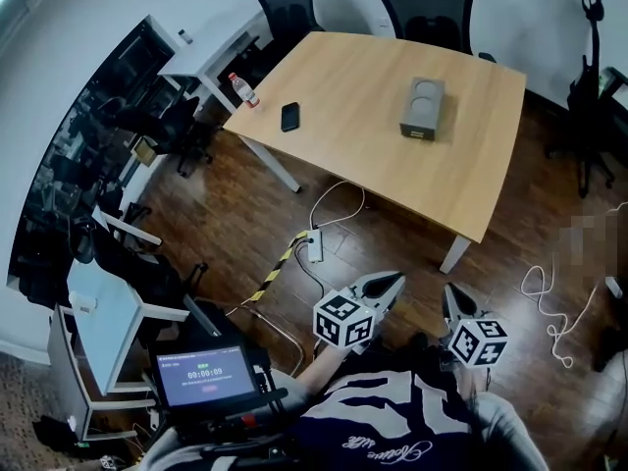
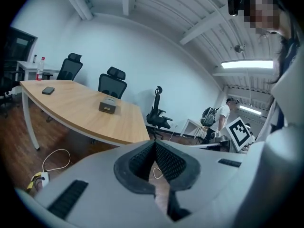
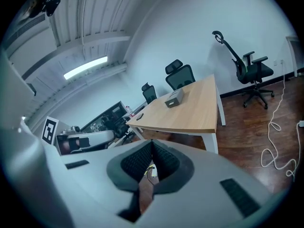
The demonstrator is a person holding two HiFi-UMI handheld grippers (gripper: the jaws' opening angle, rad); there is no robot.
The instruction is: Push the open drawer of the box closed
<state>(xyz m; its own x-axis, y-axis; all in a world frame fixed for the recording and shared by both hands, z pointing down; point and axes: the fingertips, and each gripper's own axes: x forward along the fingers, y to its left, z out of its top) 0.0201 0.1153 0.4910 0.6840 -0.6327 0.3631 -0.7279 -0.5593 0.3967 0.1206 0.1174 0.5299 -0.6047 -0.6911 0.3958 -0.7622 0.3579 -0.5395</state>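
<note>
A small grey box point(image 1: 423, 108) lies on the far part of a light wooden table point(image 1: 363, 155). It is too small here to tell how its drawer stands. The same box point(image 2: 108, 105) shows in the left gripper view and again as a grey box point(image 3: 174, 98) in the right gripper view. Both grippers hang low over the floor, close to the person's body and well short of the table. The left gripper point(image 1: 392, 281) is shut with its pads touching and nothing between them. The right gripper point(image 1: 451, 294) is shut and empty too.
A black phone point(image 1: 289, 116) and a red-capped bottle point(image 1: 242, 88) lie at the table's left end. Black office chairs point(image 1: 427, 8) stand behind it. A power strip point(image 1: 314, 245) and white cable point(image 1: 549, 302) lie on the wooden floor. A person point(image 2: 221, 118) stands off to the right.
</note>
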